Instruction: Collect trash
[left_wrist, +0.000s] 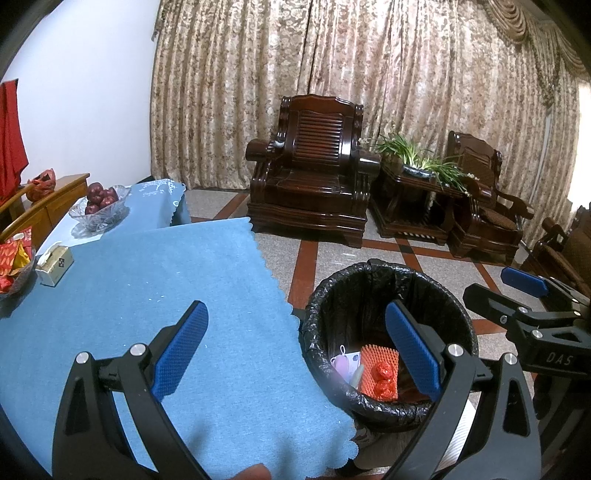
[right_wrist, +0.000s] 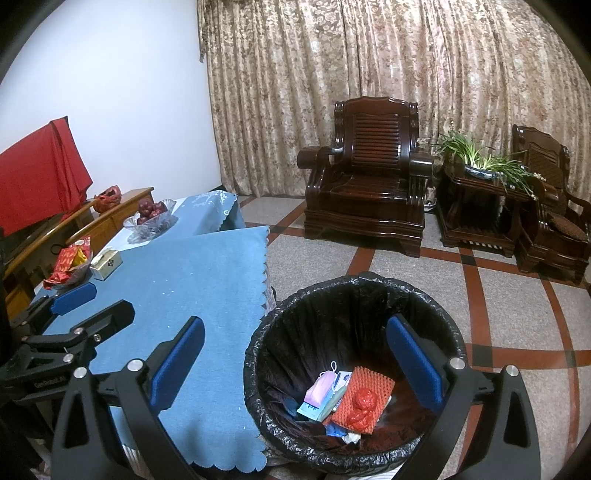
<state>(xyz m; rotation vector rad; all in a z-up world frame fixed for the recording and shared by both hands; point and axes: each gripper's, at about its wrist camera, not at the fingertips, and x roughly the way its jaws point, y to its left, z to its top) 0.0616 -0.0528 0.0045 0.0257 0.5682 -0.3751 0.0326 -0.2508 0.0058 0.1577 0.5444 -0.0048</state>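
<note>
Both blue-padded fingers of the left gripper stand spread wide and hold nothing in the left wrist view, one over the blue tablecloth, the other over the black-lined trash bin on the floor beside the table. Inside the bin lie an orange foam net with crumpled red wrappers on it. The right gripper shows at right, also parted. From the right wrist view, the right gripper is spread and empty above the bin, where the orange net, a red wrapper and a pink packet rest at the bottom. A tissue box and a glass fruit bowl sit on the table.
</note>
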